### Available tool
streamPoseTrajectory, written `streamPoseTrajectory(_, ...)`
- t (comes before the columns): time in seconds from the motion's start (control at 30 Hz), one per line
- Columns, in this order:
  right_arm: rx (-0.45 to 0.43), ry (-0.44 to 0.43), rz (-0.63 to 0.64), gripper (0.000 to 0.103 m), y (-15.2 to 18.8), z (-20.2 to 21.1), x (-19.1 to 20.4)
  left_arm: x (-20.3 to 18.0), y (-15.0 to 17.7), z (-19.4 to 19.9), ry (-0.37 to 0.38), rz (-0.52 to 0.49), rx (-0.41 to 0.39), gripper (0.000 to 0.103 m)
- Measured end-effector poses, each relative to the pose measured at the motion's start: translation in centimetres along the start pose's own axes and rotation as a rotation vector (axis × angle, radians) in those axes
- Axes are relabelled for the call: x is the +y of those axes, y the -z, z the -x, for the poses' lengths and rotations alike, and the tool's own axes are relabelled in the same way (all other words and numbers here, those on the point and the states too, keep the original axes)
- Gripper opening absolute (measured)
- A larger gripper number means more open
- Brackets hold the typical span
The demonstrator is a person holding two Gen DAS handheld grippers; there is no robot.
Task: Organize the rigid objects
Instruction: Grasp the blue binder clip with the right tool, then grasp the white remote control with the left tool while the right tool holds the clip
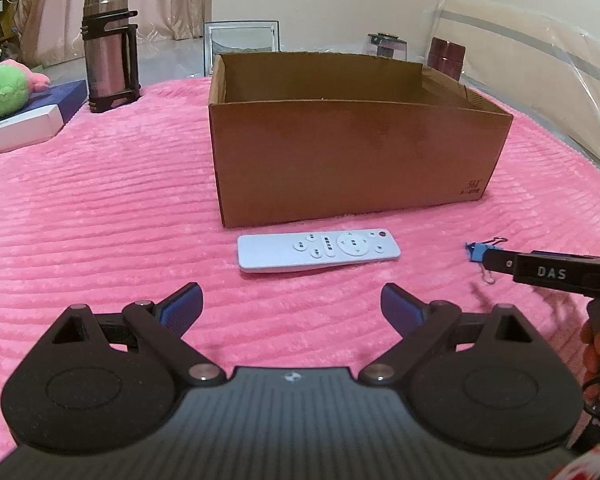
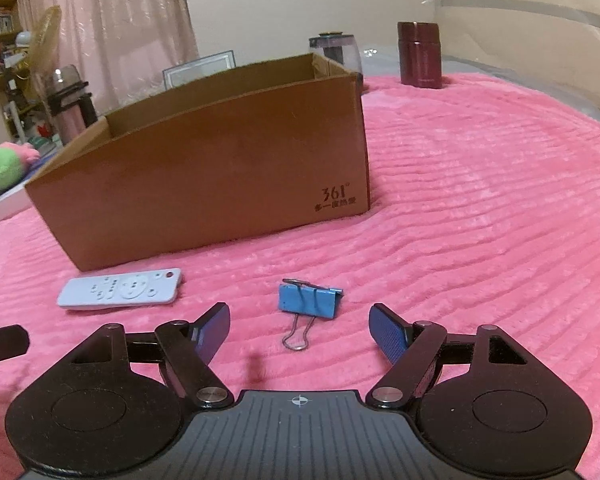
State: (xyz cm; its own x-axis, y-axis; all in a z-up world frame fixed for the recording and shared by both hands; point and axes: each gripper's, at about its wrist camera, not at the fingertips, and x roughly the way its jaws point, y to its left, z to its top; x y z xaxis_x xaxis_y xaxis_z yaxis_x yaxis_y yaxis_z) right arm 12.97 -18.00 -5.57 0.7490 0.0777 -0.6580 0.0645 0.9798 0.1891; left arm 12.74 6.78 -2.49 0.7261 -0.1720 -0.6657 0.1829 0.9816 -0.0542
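Observation:
A white remote (image 1: pixel 318 251) lies flat on the pink blanket just in front of an open brown cardboard box (image 1: pixel 352 160). My left gripper (image 1: pixel 291 292) hovers open a little short of the remote, nothing between its blue pads. To the right lies a blue binder clip (image 2: pixel 309 300) with its wire handles folded out. My right gripper (image 2: pixel 299 312) is open over it, the clip lying between and just beyond the fingertips, untouched. In the right wrist view the remote (image 2: pixel 120 289) sits left of the clip, and the box (image 2: pixel 204 168) stands behind both.
A steel thermos (image 1: pixel 109 50) stands at the far left beside a green and pink plush toy (image 1: pixel 8 86) on a flat box. A dark red canister (image 2: pixel 419 54), a glass jar (image 2: pixel 334 54) and a picture frame (image 1: pixel 242 40) stand behind the cardboard box. Pink blanket (image 2: pixel 480 200) spreads to the right.

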Motion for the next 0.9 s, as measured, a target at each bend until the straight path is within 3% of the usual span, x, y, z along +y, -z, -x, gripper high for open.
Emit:
streamPoseTrajectory(0.67, 0.015, 0.095, 0.007, 0.044, -0.4, -4.5, 1.1, 1.3, -0.6, -3.9, 0.058, -0.044, 0.019, 0.094)
streamPoseTrajectory(0.9, 0.018, 0.088, 0.045, 0.038, -0.4, -4.4, 0.8, 1.3, -1.0, -4.8, 0.112, -0.179, 0.022, 0.093)
